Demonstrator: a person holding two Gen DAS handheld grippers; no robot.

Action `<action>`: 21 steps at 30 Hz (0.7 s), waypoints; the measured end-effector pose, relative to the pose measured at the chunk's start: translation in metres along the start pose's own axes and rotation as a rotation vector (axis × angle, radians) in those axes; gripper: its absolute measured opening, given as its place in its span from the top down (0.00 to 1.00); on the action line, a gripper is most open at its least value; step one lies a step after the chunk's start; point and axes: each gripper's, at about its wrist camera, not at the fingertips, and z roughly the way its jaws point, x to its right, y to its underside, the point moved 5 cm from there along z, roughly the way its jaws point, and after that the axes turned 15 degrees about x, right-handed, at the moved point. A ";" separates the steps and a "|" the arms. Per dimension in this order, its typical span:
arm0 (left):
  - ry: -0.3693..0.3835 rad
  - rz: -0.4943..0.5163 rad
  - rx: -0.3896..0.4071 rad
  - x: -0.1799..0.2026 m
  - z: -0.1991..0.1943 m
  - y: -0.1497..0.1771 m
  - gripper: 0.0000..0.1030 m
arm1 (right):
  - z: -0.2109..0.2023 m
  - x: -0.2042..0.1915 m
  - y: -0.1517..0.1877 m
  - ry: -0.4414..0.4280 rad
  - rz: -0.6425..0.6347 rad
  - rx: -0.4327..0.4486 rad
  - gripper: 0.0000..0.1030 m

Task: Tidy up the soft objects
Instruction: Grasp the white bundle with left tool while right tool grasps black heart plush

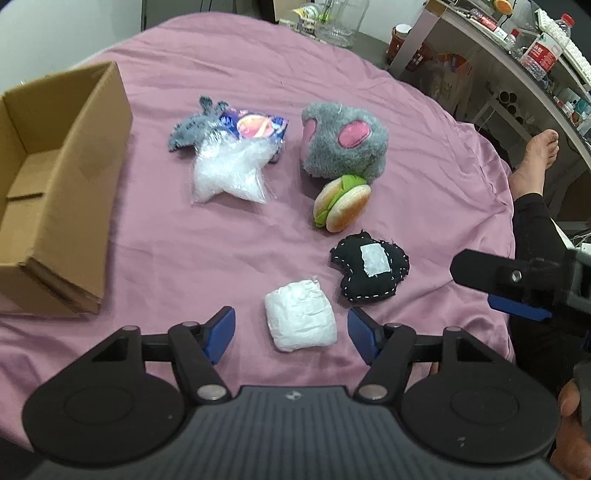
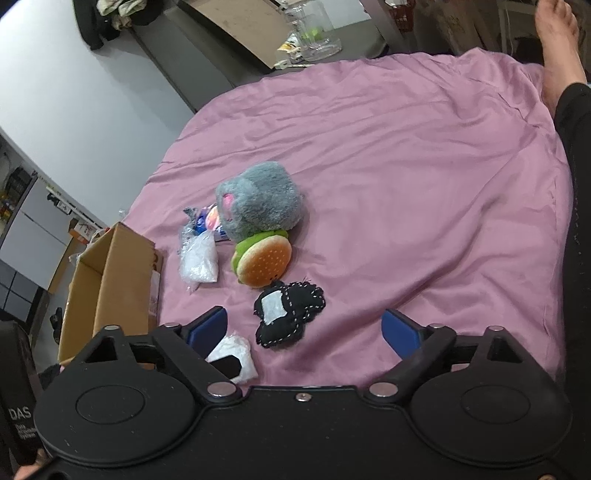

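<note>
Soft objects lie on a pink sheet (image 1: 424, 147). A white wrapped bundle (image 1: 300, 320) lies between the open fingers of my left gripper (image 1: 291, 332), untouched; it also shows in the right wrist view (image 2: 236, 358). A black stitched cushion (image 1: 369, 267) (image 2: 288, 314) lies just right of it. A burger plush (image 1: 341, 203) (image 2: 264, 264) leans on a grey plush (image 1: 343, 142) (image 2: 258, 199). A clear bag of white filling with a grey toy (image 1: 229, 155) (image 2: 199, 254) lies left. My right gripper (image 2: 304, 328) is open and empty, above the black cushion.
An open cardboard box (image 1: 55, 192) (image 2: 110, 288) stands at the left on the sheet. A person's leg and bare foot (image 1: 535, 158) rest at the right edge. A cluttered shelf (image 1: 517, 55) and glass jar (image 1: 341, 22) stand beyond the bed.
</note>
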 end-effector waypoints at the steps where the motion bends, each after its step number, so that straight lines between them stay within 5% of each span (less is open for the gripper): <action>1: 0.001 -0.006 -0.008 0.000 0.004 0.001 0.38 | 0.003 0.001 0.000 0.004 0.003 -0.004 0.14; 6: 0.019 -0.031 -0.045 -0.001 0.018 0.004 0.43 | 0.018 0.000 0.005 0.017 0.002 -0.028 0.19; 8: 0.016 -0.054 -0.062 -0.004 0.024 0.005 0.56 | 0.024 -0.004 0.007 0.018 -0.010 -0.041 0.20; 21: 0.013 -0.108 -0.046 -0.025 0.010 -0.006 0.58 | 0.056 -0.040 0.017 0.059 -0.154 -0.089 0.21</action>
